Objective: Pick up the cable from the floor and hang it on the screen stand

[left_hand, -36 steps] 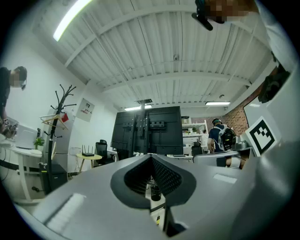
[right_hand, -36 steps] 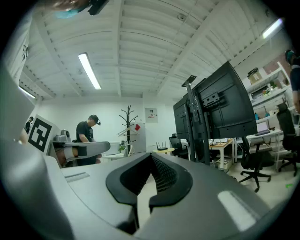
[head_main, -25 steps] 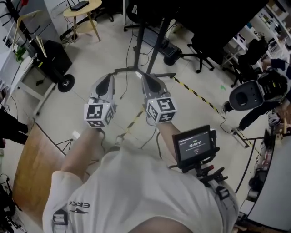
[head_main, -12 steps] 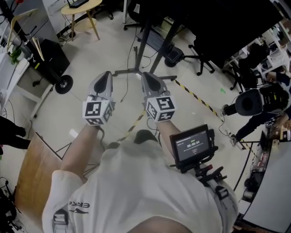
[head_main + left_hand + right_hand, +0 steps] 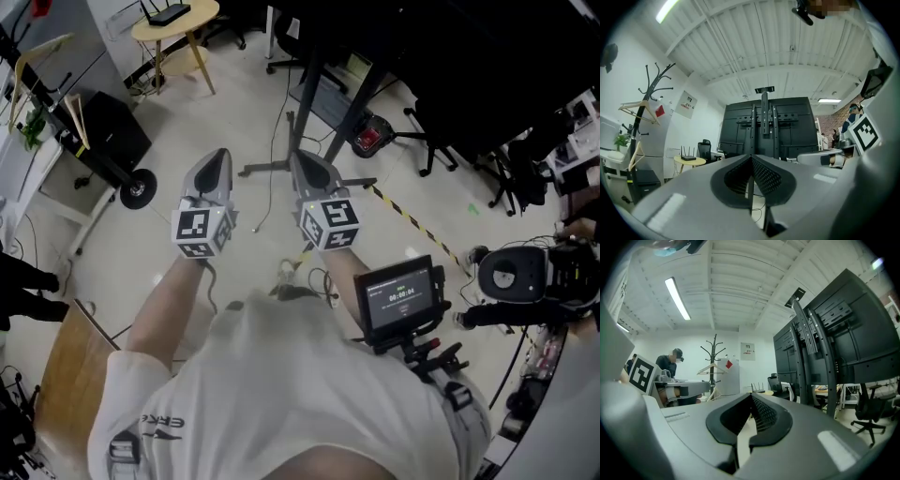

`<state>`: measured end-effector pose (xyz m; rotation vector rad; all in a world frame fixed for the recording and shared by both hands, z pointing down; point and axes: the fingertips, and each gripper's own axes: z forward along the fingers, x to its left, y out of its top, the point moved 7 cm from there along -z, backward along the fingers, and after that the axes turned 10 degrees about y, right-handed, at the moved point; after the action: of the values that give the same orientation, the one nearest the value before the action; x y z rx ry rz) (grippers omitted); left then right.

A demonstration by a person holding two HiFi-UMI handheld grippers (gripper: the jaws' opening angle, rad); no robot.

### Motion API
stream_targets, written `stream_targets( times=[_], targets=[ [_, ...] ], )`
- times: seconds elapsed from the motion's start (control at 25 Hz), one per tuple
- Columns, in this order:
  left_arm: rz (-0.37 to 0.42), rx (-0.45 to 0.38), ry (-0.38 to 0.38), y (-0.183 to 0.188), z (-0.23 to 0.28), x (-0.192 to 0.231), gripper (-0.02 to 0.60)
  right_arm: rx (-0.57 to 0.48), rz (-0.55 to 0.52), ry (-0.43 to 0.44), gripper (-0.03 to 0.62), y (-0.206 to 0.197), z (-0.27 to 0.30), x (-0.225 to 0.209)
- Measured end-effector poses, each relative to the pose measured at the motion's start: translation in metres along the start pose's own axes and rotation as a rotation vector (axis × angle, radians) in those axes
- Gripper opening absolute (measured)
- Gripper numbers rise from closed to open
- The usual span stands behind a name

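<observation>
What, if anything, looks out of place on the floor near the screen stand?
A loose cable lies tangled on the floor just in front of the screen stand, not hung up; it looks like a trip hazard.

Smooth matt grey plastic shells on the left gripper [image 5: 219,159] and right gripper [image 5: 305,161] — pads [image 5: 765,176] black, finely dimpled; screen stand [image 5: 764,117] dark matt metal; floor [image 5: 234,103] pale, smooth — faintly glossy
</observation>
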<state>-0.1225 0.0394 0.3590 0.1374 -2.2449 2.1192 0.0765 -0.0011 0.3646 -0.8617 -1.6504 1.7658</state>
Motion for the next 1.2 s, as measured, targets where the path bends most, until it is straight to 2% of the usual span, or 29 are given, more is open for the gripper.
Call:
stream_targets(
  times=[0.4,0.76,0.92,1.2],
  targets=[
    [0.034,0.013,0.059,-0.005,0.139,-0.016,0.002,-0.006,0.008,0.037,0.012,0.018,0.074,-0.131],
    [0.042,0.009,0.047,-0.008,0.150,-0.014,0.002,0.011,-0.012,0.025,0.012,0.014,0.079,-0.141],
    [0.042,0.058,0.032,-0.017,0.176,0.011,0.003,0.044,-0.013,0.015,0.012,0.010,0.113,-0.144],
    [0.073,0.108,0.024,-0.041,0.184,0.008,0.003,0.097,-0.022,0.032,0.012,-0.011,0.111,-0.148]
  ],
)
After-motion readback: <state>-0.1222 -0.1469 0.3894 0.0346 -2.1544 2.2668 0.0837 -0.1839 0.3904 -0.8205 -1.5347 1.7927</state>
